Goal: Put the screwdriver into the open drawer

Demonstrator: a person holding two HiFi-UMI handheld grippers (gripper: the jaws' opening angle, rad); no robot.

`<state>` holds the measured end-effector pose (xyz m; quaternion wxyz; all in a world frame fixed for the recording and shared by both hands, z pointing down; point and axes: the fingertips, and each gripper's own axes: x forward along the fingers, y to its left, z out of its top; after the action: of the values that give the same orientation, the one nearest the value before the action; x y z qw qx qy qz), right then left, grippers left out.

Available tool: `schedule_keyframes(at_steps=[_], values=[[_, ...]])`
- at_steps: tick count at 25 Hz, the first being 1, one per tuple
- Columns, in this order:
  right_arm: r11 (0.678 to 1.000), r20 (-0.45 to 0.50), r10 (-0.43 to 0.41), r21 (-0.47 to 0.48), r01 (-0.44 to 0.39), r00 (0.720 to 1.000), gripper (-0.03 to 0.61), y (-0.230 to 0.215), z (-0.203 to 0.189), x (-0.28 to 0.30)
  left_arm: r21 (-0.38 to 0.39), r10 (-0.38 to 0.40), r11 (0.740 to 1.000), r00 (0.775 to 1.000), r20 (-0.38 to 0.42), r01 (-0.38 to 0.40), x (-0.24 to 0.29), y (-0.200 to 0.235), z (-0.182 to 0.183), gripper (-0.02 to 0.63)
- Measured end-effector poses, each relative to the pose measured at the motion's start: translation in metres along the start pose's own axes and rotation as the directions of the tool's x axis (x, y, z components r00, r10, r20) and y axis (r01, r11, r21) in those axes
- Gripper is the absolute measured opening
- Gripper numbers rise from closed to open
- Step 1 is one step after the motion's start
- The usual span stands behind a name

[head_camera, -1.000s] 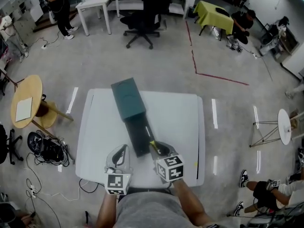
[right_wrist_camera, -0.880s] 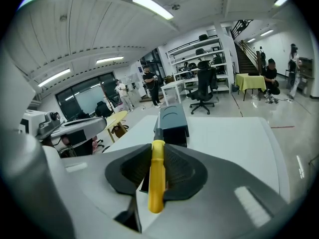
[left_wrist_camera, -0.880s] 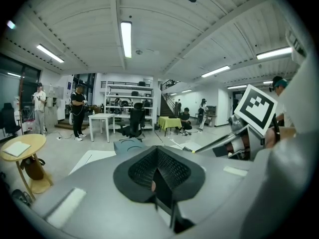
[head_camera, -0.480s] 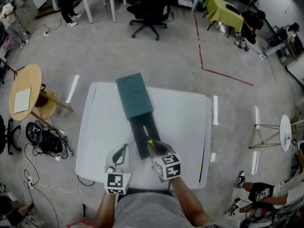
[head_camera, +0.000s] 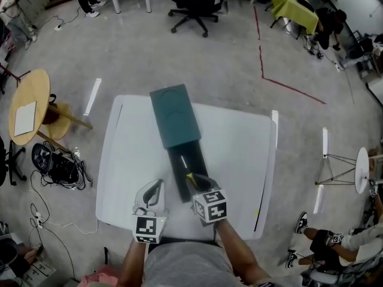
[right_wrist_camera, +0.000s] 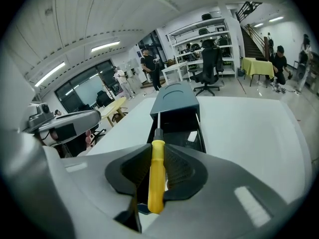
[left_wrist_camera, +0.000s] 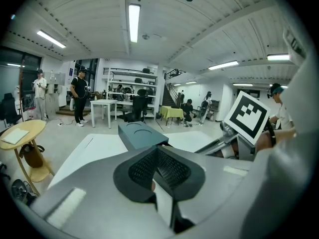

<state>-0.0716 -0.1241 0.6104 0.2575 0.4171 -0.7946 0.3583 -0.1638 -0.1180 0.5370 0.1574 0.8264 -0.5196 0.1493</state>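
Screwdriver (right_wrist_camera: 155,183) handle is smooth, glossy yellow plastic, and the shaft is bare metal. The right hand-held gripper (right_wrist_camera: 157,157) has a matt grey plastic shell, and its black pads (right_wrist_camera: 180,169) have a fine ribbed texture. Drawer box (head_camera: 175,121) is smooth and matt, dark teal. Worktop (head_camera: 236,142) is plain white, smooth, low sheen. Floor (head_camera: 209,64) looks like grey concrete, slightly shiny. The little round table (head_camera: 27,106) is pale wood.

Lab workspace, taped concrete floor (head_camera: 179,64), shelving (left_wrist_camera: 130,85), office chairs (head_camera: 197,8)
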Motion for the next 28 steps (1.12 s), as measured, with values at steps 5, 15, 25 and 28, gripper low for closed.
schedule_keyframes(at_steps=[5, 15, 25, 28], values=[[1.0, -0.035, 0.007, 0.014, -0.007, 0.999, 0.081, -0.005, -0.003, 0.016, -0.016, -0.001, 1.0, 1.0, -0.028, 0.0, 0.011, 0.007, -0.007, 0.011], [0.999, -0.095, 0.023, 0.025, -0.02, 0.995, 0.081, -0.009, -0.012, 0.052, -0.045, -0.006, 0.999, 0.997, -0.08, 0.002, 0.028, 0.019, -0.03, 0.011], [0.999, -0.132, 0.021, 0.035, -0.016, 0.991, 0.081, -0.013, -0.02, 0.074, -0.067, -0.011, 0.998, 0.994, -0.111, 0.003, 0.041, 0.031, -0.043, 0.011], [0.999, -0.14, 0.018, 0.038, -0.013, 0.99, 0.081, -0.014, -0.021, 0.076, -0.071, -0.017, 0.997, 0.993, -0.117, 0.009, 0.043, 0.03, -0.044, 0.011]])
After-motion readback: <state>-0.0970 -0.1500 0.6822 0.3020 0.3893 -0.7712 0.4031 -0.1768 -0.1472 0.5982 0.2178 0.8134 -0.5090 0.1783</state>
